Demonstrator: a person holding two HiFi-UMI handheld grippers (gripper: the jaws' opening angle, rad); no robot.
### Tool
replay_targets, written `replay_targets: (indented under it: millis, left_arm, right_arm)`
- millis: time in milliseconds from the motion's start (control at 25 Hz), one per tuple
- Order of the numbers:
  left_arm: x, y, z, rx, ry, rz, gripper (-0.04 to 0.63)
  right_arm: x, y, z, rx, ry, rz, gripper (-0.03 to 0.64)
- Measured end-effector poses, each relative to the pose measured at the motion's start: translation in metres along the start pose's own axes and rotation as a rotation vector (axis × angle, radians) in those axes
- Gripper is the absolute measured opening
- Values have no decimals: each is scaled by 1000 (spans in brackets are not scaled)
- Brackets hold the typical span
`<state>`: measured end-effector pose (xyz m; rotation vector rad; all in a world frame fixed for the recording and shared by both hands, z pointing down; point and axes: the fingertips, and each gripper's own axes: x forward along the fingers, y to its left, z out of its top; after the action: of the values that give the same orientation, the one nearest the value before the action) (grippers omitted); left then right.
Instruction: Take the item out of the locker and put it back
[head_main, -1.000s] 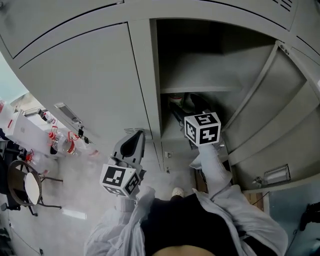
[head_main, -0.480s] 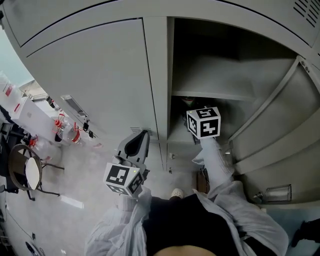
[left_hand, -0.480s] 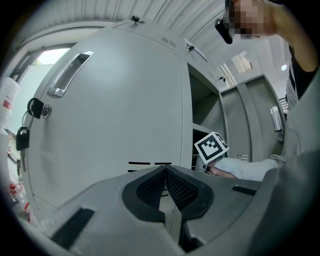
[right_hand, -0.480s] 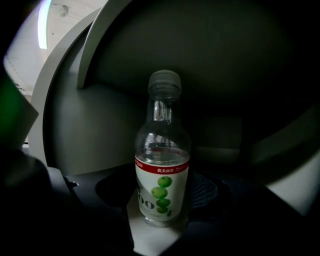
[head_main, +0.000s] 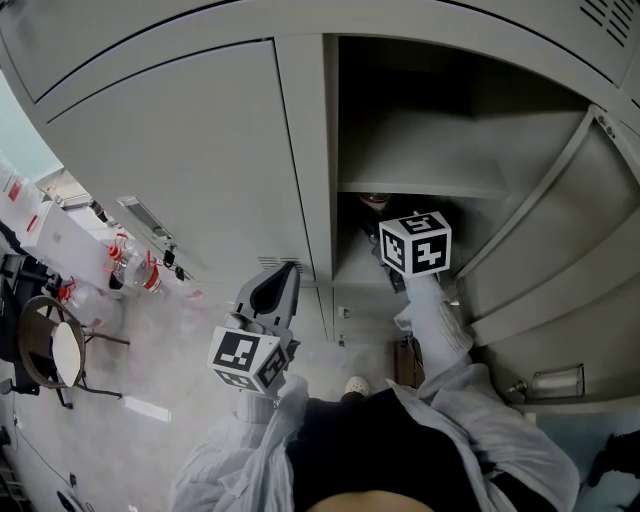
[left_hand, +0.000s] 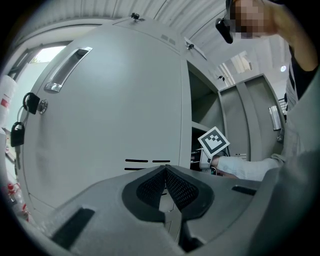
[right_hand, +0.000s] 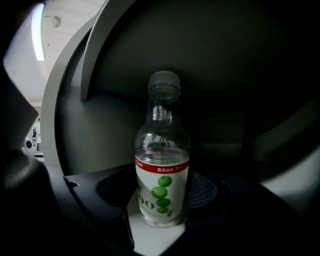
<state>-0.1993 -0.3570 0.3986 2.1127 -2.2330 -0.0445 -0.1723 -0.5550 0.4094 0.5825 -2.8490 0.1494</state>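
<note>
A clear bottle (right_hand: 162, 170) with a red band and green fruit on its label stands upright on the shelf (right_hand: 95, 130) inside the dark open locker (head_main: 420, 150). My right gripper (right_hand: 161, 194) reaches into that compartment. The bottle's lower body is between its two pads, and the jaws are closing on it with the pads close at both sides. In the head view the right gripper's marker cube (head_main: 415, 243) hides its jaws. My left gripper (head_main: 285, 275) hangs shut and empty in front of the closed locker door (head_main: 180, 170).
The open locker's door (head_main: 540, 230) swings out to the right. The closed door carries a metal handle (left_hand: 62, 70) and a padlock with a key (left_hand: 17, 132). On the floor at the left are several bottles (head_main: 135, 275) and a stool (head_main: 50, 360).
The right gripper has pushed deeper into the locker, towards the shelf. The left gripper has stayed where it was.
</note>
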Motion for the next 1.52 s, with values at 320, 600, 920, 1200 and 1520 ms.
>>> replay_targets:
  millis: [320,600,920,1200,1520]
  left_arm:
    - [-5,-5,0,1,19,-44,8]
    - [-9,-18,2,-6,31,-97,8]
    - [-29,-31,-1,-10,48,-143,8]
    - [-59,-35,-6,-11,64,-163,8]
    - [-89,-41,-14,-19,81,-199,8]
  right_arm:
    - [-27,17,-2,213,56,88,299]
    - [-58,31,-2,486,80,215,299]
    - [-86,52,-11,597,130,273,299]
    - [-106,79,-30,669,144,283,299]
    - [-135,109,-63,697,149,234,299]
